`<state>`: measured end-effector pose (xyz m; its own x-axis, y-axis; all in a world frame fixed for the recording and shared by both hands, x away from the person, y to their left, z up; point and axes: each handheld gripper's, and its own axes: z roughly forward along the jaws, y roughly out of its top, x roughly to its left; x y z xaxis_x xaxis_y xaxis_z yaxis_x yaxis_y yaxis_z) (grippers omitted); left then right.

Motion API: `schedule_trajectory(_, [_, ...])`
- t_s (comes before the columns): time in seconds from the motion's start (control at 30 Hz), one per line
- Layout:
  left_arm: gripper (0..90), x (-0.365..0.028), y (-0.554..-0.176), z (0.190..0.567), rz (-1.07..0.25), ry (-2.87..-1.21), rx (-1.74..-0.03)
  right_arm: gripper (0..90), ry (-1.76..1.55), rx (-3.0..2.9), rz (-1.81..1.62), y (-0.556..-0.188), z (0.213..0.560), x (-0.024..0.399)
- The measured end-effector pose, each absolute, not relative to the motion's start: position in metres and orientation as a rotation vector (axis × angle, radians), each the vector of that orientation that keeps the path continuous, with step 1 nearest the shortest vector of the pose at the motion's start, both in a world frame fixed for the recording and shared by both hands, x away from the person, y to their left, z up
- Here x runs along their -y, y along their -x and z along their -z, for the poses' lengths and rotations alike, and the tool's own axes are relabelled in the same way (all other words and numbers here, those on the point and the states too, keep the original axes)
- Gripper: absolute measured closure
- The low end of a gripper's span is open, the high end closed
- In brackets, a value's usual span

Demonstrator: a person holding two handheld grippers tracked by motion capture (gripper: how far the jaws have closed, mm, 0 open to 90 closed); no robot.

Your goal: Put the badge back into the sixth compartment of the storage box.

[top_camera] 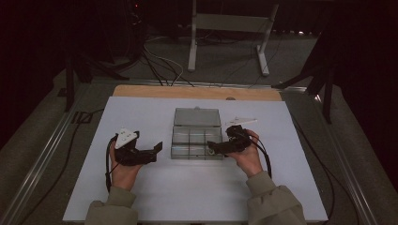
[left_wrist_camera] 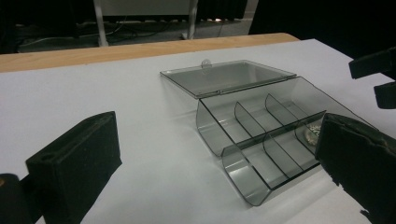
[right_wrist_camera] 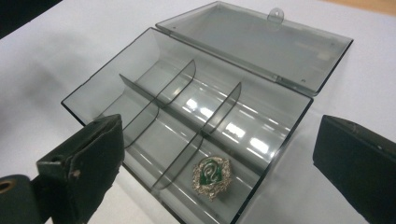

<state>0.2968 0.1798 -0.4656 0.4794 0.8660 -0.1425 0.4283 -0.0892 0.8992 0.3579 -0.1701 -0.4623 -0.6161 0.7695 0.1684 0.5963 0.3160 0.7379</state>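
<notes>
A smoky clear plastic box [top_camera: 174,140] lies open mid-table, its lid [top_camera: 197,117] flat behind it and dividers splitting it into several compartments. A silver and green brooch [right_wrist_camera: 211,172] lies in the near right compartment, and the left gripper view catches the brooch [left_wrist_camera: 312,133] through the box wall. My right gripper [top_camera: 212,149] hovers at the box's right front corner, and in its own view my right gripper [right_wrist_camera: 219,144] stands open above the brooch, holding nothing. My left gripper [top_camera: 154,151] rests left of the box, and in its own view my left gripper [left_wrist_camera: 215,140] is open and empty.
The box sits on a white board [top_camera: 141,187] with a wooden strip [top_camera: 197,92] along its far edge. Metal rails run down both sides of the table. Cables and a grey stand [top_camera: 230,28] lie on the floor beyond.
</notes>
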Motion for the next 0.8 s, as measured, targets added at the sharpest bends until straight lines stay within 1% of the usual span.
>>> schedule_trajectory(0.37, [0.5, -0.178, -0.297, 0.466, -0.537, -1.711, -1.112, 0.0, -1.211, -2.341, -1.188, -0.359, 0.45, 0.169])
schedule_trajectory(0.8, [0.6, -0.174, -0.297, 0.468, -0.529, -1.724, -1.106, 0.0, -1.21, -2.298, -1.185, -0.369, 0.436, 0.171])
